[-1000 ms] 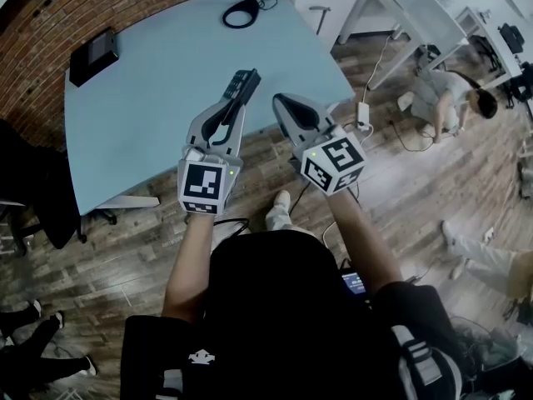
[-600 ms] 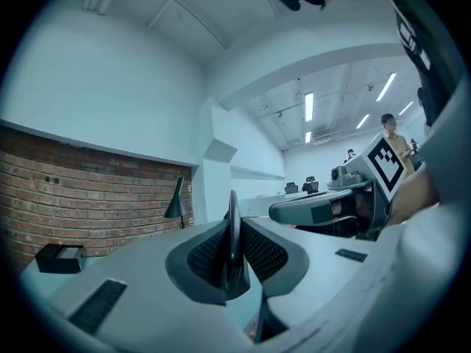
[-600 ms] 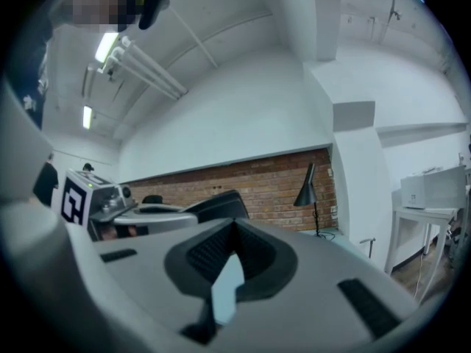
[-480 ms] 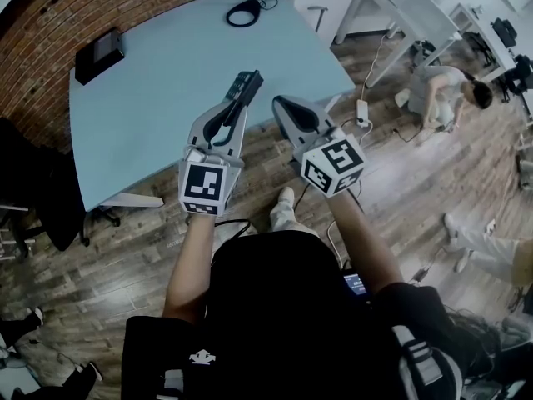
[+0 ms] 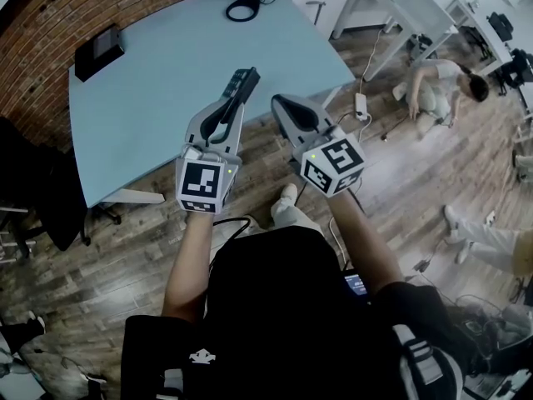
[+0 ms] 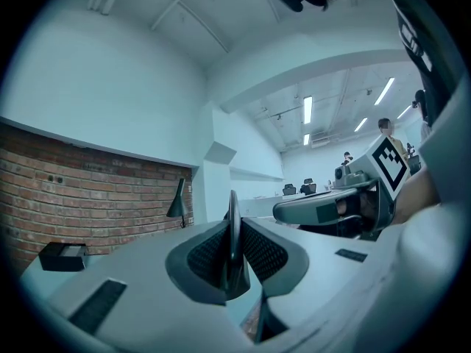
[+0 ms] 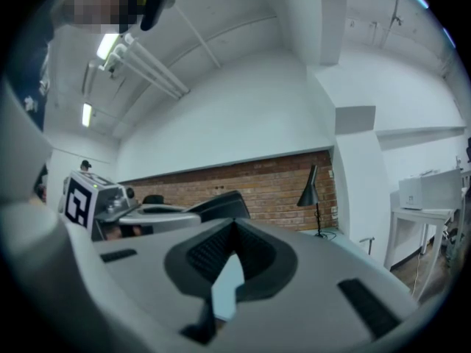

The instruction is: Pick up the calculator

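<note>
The calculator (image 5: 242, 84) is a thin dark slab, held above the near edge of the pale blue table (image 5: 150, 107). My left gripper (image 5: 234, 100) is shut on it. In the left gripper view it stands edge-on as a thin dark blade (image 6: 233, 230) between the ribbed pads. My right gripper (image 5: 280, 104) hovers just to the right, over the wooden floor, with its jaws shut and nothing between them. The right gripper view shows its pads meeting at the tips (image 7: 234, 224), with the calculator (image 7: 221, 203) to its left.
A black box (image 5: 98, 50) lies at the table's far left, and a lamp base with a coiled cable (image 5: 243, 8) at its far end. White desks (image 5: 400, 7) stand at the upper right. A person (image 5: 441, 90) crouches on the floor there. A dark chair (image 5: 25, 198) is at the left.
Both grippers have drifted a little along the table edge, the calculator still in the left one. The person on the floor at the right has shifted.
</note>
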Demonstrator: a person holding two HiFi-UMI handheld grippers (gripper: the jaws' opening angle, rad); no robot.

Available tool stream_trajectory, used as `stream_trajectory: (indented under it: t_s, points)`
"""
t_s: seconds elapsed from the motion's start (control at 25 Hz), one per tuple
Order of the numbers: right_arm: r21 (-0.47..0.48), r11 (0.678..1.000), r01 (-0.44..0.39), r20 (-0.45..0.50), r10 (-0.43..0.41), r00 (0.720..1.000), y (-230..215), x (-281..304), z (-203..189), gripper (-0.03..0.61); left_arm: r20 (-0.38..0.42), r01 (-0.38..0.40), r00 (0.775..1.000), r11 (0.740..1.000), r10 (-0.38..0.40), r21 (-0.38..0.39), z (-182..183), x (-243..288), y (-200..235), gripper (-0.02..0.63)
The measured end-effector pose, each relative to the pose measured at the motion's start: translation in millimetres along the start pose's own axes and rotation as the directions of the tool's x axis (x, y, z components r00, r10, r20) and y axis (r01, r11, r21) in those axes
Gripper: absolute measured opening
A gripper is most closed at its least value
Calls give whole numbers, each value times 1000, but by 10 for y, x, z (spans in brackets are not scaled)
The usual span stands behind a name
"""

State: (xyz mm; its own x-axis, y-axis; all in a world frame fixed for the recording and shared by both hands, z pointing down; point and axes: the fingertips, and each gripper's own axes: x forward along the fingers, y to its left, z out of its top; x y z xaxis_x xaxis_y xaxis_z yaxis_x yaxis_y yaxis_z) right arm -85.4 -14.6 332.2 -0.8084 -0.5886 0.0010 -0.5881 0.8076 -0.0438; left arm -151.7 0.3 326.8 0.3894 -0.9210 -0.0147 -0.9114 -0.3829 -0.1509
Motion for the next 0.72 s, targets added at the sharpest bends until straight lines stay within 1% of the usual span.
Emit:
stream_trajectory:
  t_s: [0.52,0.72]
  points:
    - [-16,1000,5,-1,-5,1000,7,-25,12,3,10,2,1000,1000,-2,-9,17,19,-2,55]
    - [-20,1000,3,-5,-3,1000,36,36,-4,3,0,-8,1000,1000,8,-16,-62,-3,70,55]
